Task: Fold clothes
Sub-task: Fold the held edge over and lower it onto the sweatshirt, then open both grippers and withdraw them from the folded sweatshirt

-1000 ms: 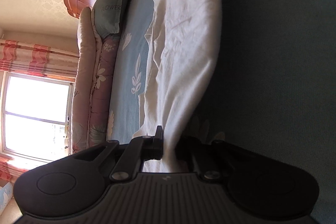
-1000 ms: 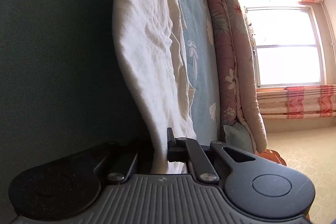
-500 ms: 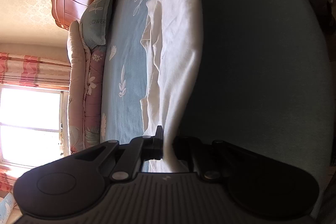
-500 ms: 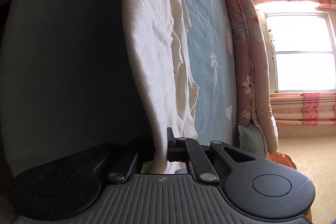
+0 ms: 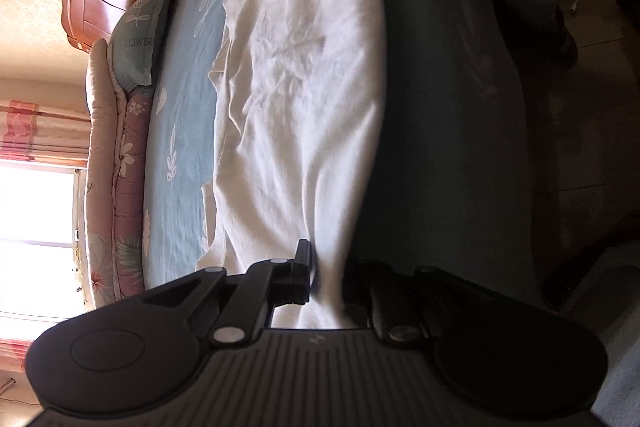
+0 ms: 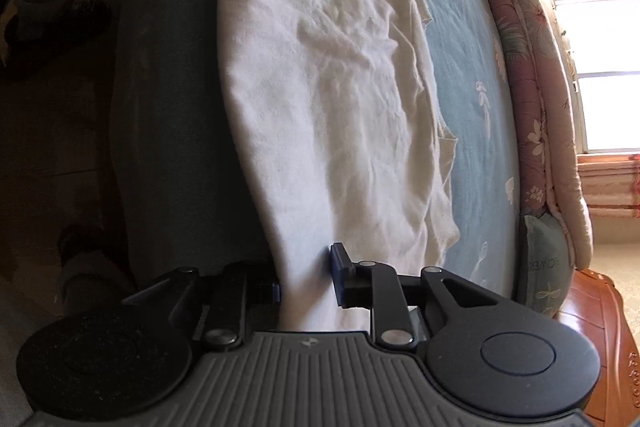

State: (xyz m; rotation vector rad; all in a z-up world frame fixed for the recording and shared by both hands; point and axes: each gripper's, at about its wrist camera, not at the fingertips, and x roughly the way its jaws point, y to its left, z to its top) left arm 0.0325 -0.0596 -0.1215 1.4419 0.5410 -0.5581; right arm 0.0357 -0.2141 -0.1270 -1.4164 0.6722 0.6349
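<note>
My left gripper (image 5: 326,277) and right gripper (image 6: 306,279) are both opening, jaws easing off the white garment (image 5: 304,87) that runs between them. It lies creased, doubled lengthwise, along the near edge of the blue flowered bed (image 5: 188,75).

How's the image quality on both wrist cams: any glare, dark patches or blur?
Left wrist view: window blown out, right half in deep shadow, white cotton garment well lit. Right wrist view: window overexposed, left side dark, garment clear; fisheye bends the blue floral bedsheet.
</note>
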